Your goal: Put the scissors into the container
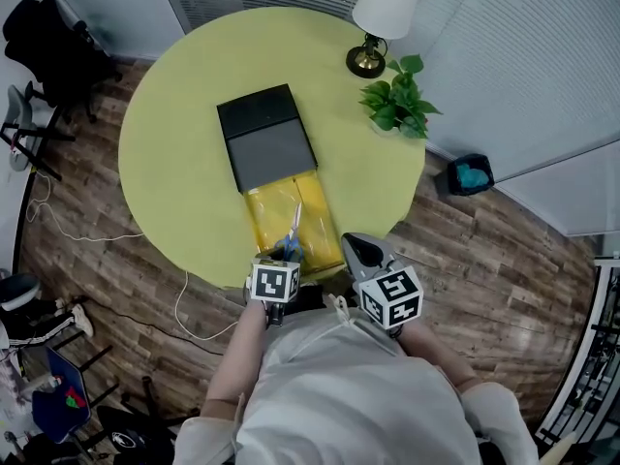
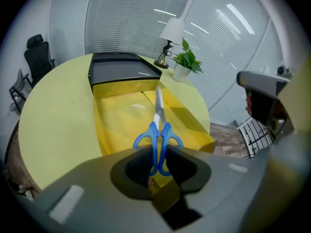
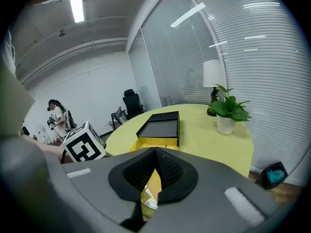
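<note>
The left gripper [image 2: 158, 161] was clamped on the blue handles of the scissors [image 2: 159, 128], holding them in the air over the near, open end of the container [image 1: 266, 206], blades together and pointing away toward the lid [image 1: 269, 139]. The right gripper [image 3: 155, 152] hung just beside the container's near right corner with its jaws together and, as far as I could judge, nothing in them. The main risk looked to be the drop. Pinched only at the handle loops, the scissors could swing or slip, and if let go from that height they might bounce or tip over the low wall onto the table [image 1: 174, 143]. The lid covered the far half, so the tip could also catch on its edge if pushed forward. The container sat close to the table's near edge, and with no gripper steadying it a knock might shove it off. By my count there was one pair of scissors, one yellow container, one black lid, two grippers, one lamp [image 1: 383, 17] and one plant [image 1: 399, 100].
</note>
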Demonstrator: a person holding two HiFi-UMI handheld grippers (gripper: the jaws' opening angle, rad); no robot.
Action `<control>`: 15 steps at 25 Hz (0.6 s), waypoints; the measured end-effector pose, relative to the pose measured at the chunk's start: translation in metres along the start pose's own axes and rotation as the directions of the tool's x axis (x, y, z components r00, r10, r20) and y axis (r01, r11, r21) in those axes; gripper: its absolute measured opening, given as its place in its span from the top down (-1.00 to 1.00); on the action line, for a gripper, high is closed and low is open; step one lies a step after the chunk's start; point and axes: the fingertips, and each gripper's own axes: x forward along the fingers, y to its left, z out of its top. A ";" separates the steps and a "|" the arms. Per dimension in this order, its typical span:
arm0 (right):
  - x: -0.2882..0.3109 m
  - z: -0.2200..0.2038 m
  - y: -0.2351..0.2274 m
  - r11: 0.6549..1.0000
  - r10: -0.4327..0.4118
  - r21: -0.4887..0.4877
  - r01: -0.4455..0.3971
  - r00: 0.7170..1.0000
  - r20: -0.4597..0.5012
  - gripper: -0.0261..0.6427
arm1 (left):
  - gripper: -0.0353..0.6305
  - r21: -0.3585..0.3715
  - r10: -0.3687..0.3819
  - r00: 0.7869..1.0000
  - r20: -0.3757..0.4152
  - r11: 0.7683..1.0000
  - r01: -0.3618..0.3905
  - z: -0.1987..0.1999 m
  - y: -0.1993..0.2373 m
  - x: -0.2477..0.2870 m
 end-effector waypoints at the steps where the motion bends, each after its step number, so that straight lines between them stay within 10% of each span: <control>1: 0.001 0.001 0.000 1.000 0.001 -0.003 -0.001 1.000 -0.002 0.93 | 0.64 0.002 0.001 1.000 -0.005 1.000 -0.001 -0.001 0.000 0.001; 15: 0.003 -0.005 0.012 0.999 0.011 -0.041 -0.012 1.000 -0.025 0.93 | 0.63 0.098 0.012 1.000 -0.010 0.995 -0.011 -0.009 -0.002 0.003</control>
